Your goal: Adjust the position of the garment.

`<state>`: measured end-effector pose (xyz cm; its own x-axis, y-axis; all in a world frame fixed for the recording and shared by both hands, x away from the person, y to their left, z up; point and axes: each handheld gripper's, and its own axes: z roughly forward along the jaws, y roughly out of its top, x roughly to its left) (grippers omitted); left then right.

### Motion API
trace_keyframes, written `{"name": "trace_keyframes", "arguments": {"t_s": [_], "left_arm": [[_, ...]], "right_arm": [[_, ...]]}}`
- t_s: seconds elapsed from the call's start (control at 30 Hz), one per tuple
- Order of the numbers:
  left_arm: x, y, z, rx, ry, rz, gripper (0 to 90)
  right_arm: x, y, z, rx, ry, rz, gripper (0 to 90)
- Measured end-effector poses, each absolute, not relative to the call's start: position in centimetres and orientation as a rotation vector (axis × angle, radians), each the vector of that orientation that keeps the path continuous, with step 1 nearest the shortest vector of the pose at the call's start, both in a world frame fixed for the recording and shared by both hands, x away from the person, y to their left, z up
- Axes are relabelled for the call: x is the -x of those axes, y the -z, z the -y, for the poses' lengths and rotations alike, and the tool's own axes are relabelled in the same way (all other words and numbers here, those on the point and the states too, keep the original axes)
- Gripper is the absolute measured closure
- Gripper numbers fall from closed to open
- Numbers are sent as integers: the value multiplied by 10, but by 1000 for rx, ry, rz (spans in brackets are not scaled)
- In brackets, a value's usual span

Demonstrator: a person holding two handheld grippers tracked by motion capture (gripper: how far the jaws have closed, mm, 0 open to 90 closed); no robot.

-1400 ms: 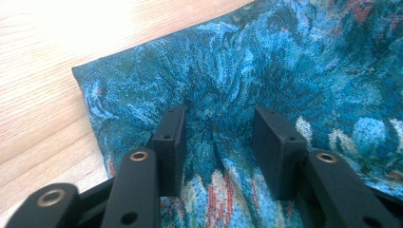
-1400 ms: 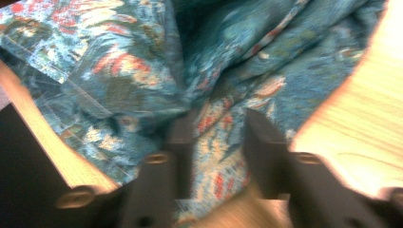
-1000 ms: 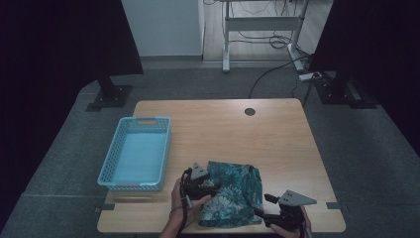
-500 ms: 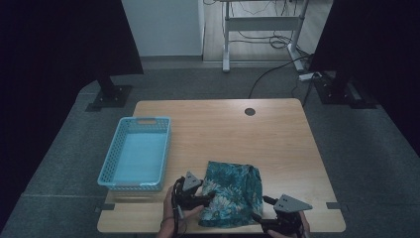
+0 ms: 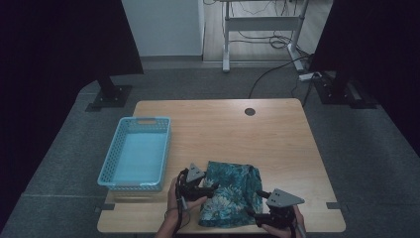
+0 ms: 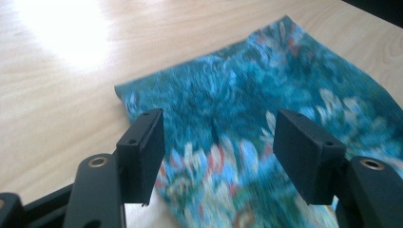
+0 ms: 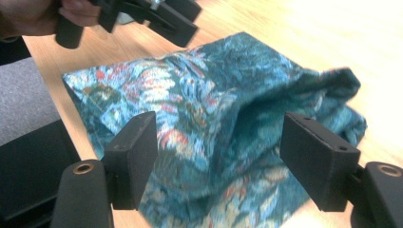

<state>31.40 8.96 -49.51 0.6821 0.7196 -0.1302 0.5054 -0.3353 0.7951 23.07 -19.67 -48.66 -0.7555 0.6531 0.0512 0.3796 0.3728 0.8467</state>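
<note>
A teal cloth with a floral print (image 5: 232, 192) lies crumpled near the table's front edge. My left gripper (image 5: 212, 188) is at its left edge, pointing right. Its jaws have just been opening and stand open over the cloth (image 6: 247, 99), with the pads off the fabric. My right gripper (image 5: 253, 206) is at the cloth's front right corner, pointing left. It is open too, and a raised fold of the cloth (image 7: 223, 90) sits ahead between its jaws without being pressed. The left gripper (image 7: 157, 16), held by a hand, shows at the top of the right gripper view.
A light blue plastic basket (image 5: 112, 163) stands empty at the table's left side, close to the left hand. The wooden table (image 5: 237, 131) has a round cable hole (image 5: 250, 111) near its far edge. Dark floor and stands surround it.
The cloth lies flatter than a second ago. The left gripper has drawn slightly toward the front edge. The right gripper has hardly shifted.
</note>
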Motion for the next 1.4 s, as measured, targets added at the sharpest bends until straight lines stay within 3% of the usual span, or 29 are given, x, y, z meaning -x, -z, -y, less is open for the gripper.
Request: {"name": "trace_keyframes", "arguments": {"t_s": [0.4,0.6,1.03,1.4], "left_arm": [[-345,501,-63,-2038,-345,-904,372],[-354,515,-59,-2063,-296,-928,380],[-351,528,-57,-2135,-297,-908,390],[-350,534,-57,-2166,-319,-894,397]], "right_arm": [[-263,481,157,-829,-1246,-2428,287],[-275,490,143,-824,-1163,-2490,287],[-267,532,175,-945,-1098,-2538,274],[-271,538,176,-903,-1122,-2529,276]]}}
